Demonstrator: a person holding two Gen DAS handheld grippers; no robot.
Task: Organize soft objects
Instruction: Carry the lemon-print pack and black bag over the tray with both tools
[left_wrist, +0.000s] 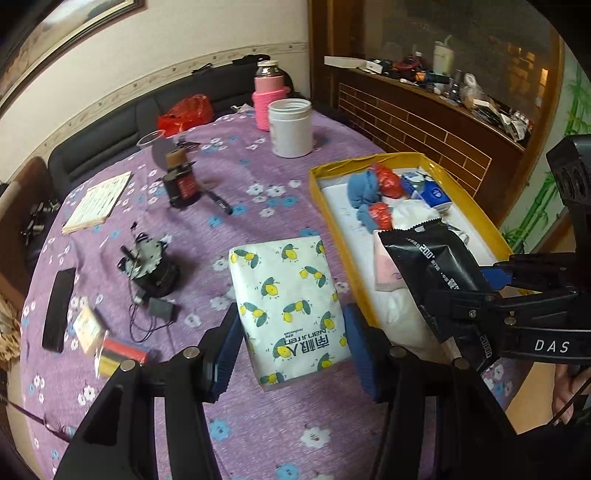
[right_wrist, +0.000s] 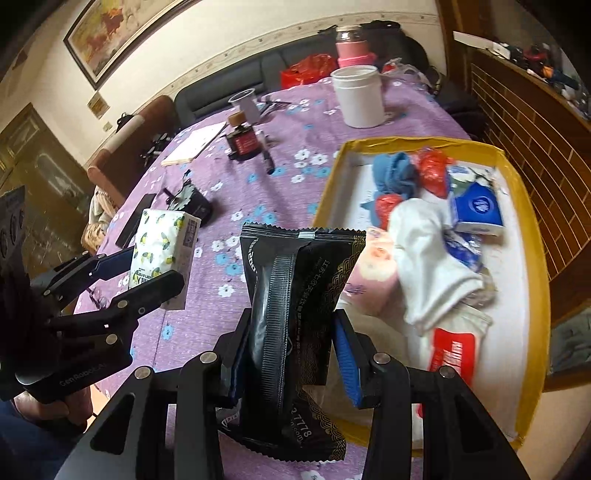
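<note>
1. carrying two packs at once here: the left gripper (left_wrist: 291, 354) has its pads pressed on both long sides of the tissue pack (left_wrist: 288, 306) (white, lemon print), and the right gripper (right_wrist: 291, 358) is clamped narrow around the waist of the black pouch (right_wrist: 295, 317), squeezing it in a bit.
2. landmark for everything is the yellow tray (left_wrist: 476, 206). it already holds a blue cloth (left_wrist: 364, 188), a white sock (right_wrist: 424, 254), a blue tissue packet (right_wrist: 476, 208) and some red bits.
3. the relation that matters: the pouch is the one nearer the tray. in the left wrist view it hangs right over the tray's near end, long axis running across the tray at a slant. so the right hand looks like it drops first.
4. the tissue pack sits just outside the tray's long wall, over the purple tablecloth (left_wrist: 258, 177), with its long axis roughly parallel to that wall and pointing away from the fingers. it needs a sideways shift toward the tray before letting go.
5. my guess on risk: the tray's near end is crowded, so the pouch may land on top of the sock pile instead of flat.
6. both packs are off the cloth as far as i can tell.
</note>
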